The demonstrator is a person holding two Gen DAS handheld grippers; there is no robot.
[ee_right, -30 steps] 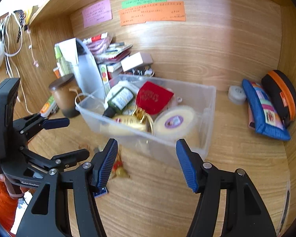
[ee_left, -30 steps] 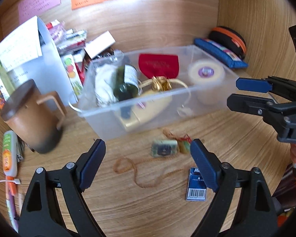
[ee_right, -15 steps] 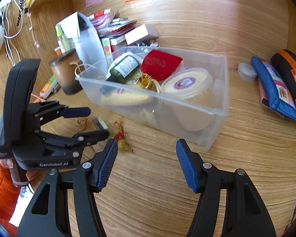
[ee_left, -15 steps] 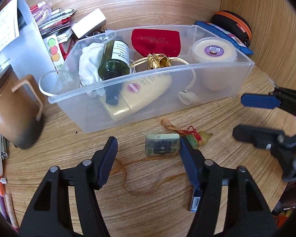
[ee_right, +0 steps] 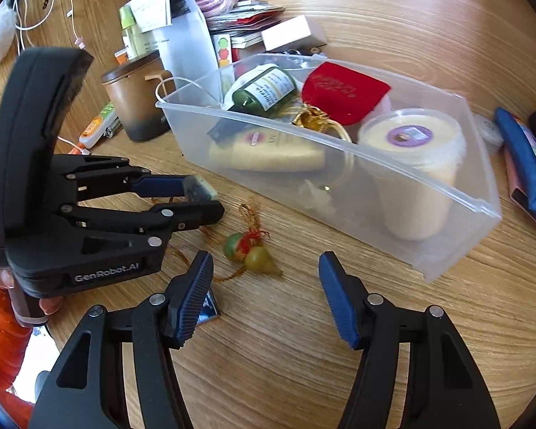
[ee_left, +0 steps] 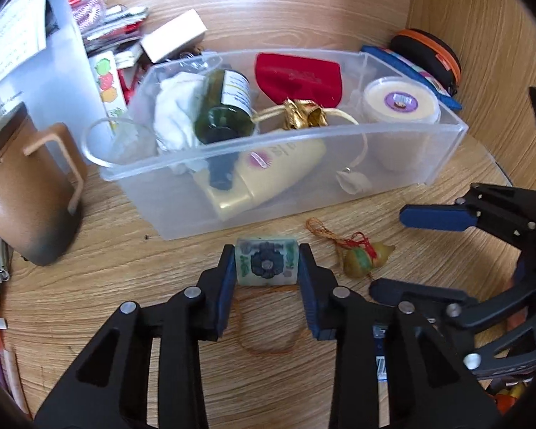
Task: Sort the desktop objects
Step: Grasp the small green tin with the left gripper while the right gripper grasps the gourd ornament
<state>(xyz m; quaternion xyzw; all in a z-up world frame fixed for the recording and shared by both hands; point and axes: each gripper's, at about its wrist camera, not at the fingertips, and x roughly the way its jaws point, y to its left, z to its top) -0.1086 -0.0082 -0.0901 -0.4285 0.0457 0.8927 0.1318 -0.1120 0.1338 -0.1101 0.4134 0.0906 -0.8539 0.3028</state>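
The left tongs (ee_left: 267,271) have just closed on the small green block (ee_left: 267,262), which half a second ago lay free between their spread fingers; I judge the pick made and the lift to the bin next. Its brown cord (ee_left: 268,336) trails on the table (ee_left: 125,286) at 6 o'clock. The left tongs lie low and level, pointing toward 12 o'clock. The right tongs (ee_right: 266,298) hang open over the gourd charm (ee_right: 250,250), gripping nothing. Beyond, at 12 o'clock, stands the clear bin (ee_left: 339,136), already holding a green bottle (ee_left: 225,107).
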